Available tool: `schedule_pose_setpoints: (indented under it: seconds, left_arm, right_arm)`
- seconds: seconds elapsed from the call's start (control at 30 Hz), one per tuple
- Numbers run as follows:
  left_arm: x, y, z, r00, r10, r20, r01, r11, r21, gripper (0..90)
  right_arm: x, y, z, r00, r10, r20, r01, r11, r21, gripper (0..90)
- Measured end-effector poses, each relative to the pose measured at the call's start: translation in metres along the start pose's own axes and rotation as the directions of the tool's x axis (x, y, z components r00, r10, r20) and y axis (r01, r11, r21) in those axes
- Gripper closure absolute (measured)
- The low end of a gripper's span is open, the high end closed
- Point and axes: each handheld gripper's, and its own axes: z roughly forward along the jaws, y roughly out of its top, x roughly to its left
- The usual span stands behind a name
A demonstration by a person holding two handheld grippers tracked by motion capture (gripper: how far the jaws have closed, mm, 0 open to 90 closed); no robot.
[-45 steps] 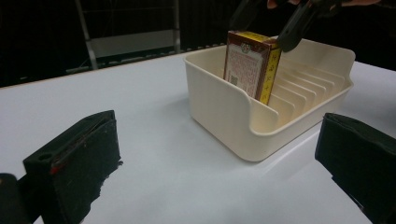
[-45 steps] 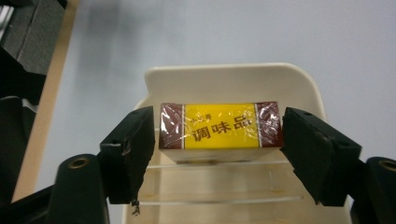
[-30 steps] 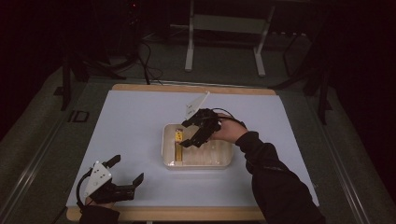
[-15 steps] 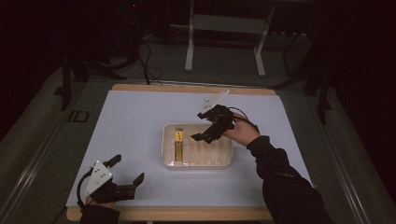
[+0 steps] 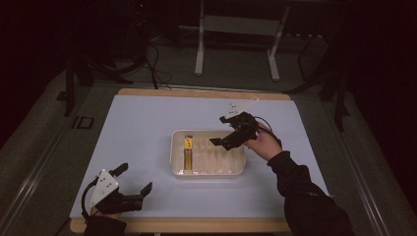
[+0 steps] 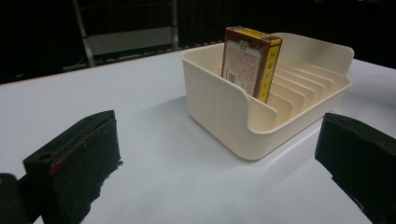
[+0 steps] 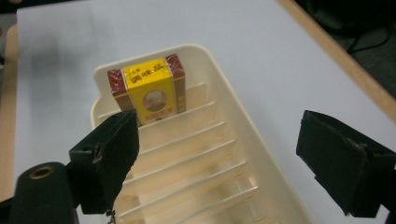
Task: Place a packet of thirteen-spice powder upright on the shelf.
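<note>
**Q:** Where are the hands sitting in this one?

**A:** The right gripper (image 5: 227,136) is held up over the far-right end of the cream tray (image 5: 175,158), forearm coming in from the lower right, jaws angled down and left toward the tray. The jaws have just been opening and now stand wide with nothing between them, so it's let go. The left gripper (image 5: 134,178) is parked at the near-left corner of the white table (image 5: 142,118), also spread wide and empty, pointing at the tray from well off.

**Q:** Anything different from a second back?

**A:** Yeah. A second ago the right gripper was down in the tray, right at the box (image 5: 188,150). Since then it has pulled away to the right and a touch up. The box has stayed put, and the left hand hasn't budged.

**Q:** So where's the box?

**A:** Standing upright in the tray's end slot, the one farthest from the right gripper. In the right gripper view it sits ahead of the jaws, just past the left one, yellow face toward the camera.

**Q:** Counts?

**A:** One box, one tray, two grippers. The other slots in the tray are bare; I can't count the dividers cleanly.
</note>
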Motion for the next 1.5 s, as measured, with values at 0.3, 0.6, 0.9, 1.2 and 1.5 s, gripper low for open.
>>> schedule_pose_setpoints:
  seconds: [0.3, 0.6, 0.9, 1.2, 1.5]
  left_arm:
    - [0.0, 0.0, 0.001, 1.0, 0.001, -0.002, -0.001, 1.0, 0.004, 0.1]
    - [0.0, 0.0, 0.001, 1.0, 0.0, 0.001, 0.0, 1.0, 0.004, 0.1]
    - [0.0, 0.0, 0.002, 1.0, 0.0, 0.003, 0.0, 1.0, 0.005, 0.1]
    - [0.0, 0.0, 0.002, 1.0, -0.001, 0.003, 0.001, 1.0, 0.006, 0.1]
    - [-0.001, 0.0, 0.001, 1.0, 0.002, 0.008, -0.002, 1.0, 0.008, 0.2]
  right_arm:
    - [0.0, -0.017, -0.021, 0.9939, 0.085, 0.07, -0.079, 0.993, -0.084, 14.0]
    - [0.0, -0.043, -0.033, 0.9728, 0.156, 0.171, -0.133, 0.981, -0.139, 14.0]
    - [-0.002, -0.071, -0.047, 0.9443, 0.225, 0.24, -0.183, 0.966, -0.185, 14.0]
    - [0.004, -0.094, -0.054, 0.9173, 0.27, 0.293, -0.216, 0.955, -0.205, 14.0]
    - [0.013, -0.119, -0.067, 0.8758, 0.337, 0.345, -0.249, 0.928, -0.276, 14.0]
